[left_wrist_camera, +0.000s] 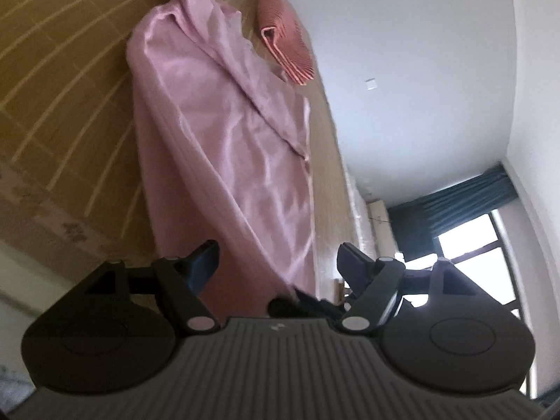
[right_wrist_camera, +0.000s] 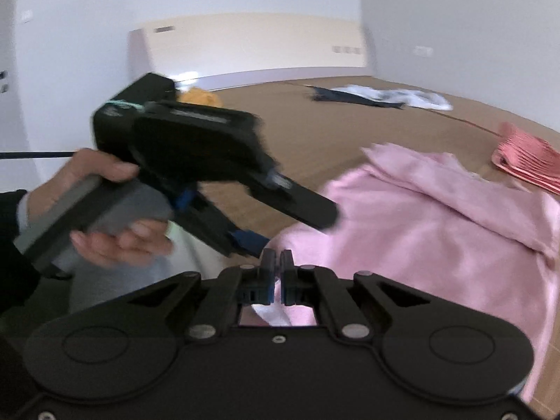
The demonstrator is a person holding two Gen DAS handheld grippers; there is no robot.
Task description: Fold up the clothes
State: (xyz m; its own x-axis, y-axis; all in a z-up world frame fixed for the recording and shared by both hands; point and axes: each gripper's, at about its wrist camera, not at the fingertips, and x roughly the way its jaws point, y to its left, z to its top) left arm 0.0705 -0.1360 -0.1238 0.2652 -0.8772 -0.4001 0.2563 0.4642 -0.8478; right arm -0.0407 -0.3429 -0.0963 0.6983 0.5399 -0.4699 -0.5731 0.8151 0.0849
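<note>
**Now pinning one edge so the pink garment can be folded**

Broadly, the brown surface (right_wrist_camera: 315,133) carries everything, and I keep the work at its near side, where both tools reach. The pink garment (right_wrist_camera: 437,238) lies spread and rumpled across that near part, one layer already lapped over along its far side; I judge it is flat enough to take a fold but not yet folded down.

Beyond it, well apart, dark and white clothes (right_wrist_camera: 378,98) and something orange (right_wrist_camera: 199,96) wait in loose heaps, probably next in the queue. A coral ribbed piece (right_wrist_camera: 525,164) sits folded just past the pink one, set aside as finished, by the look of it.

My left tongs (left_wrist_camera: 276,262) are spread wide with nothing between them, hovering over the near end of the pink cloth, seemingly ready to take a second edge. My hand (right_wrist_camera: 105,210) grips their handle.

My right tongs (right_wrist_camera: 277,262) are pressed together on a thin pinch of the garment's near edge, anchoring it.
</note>
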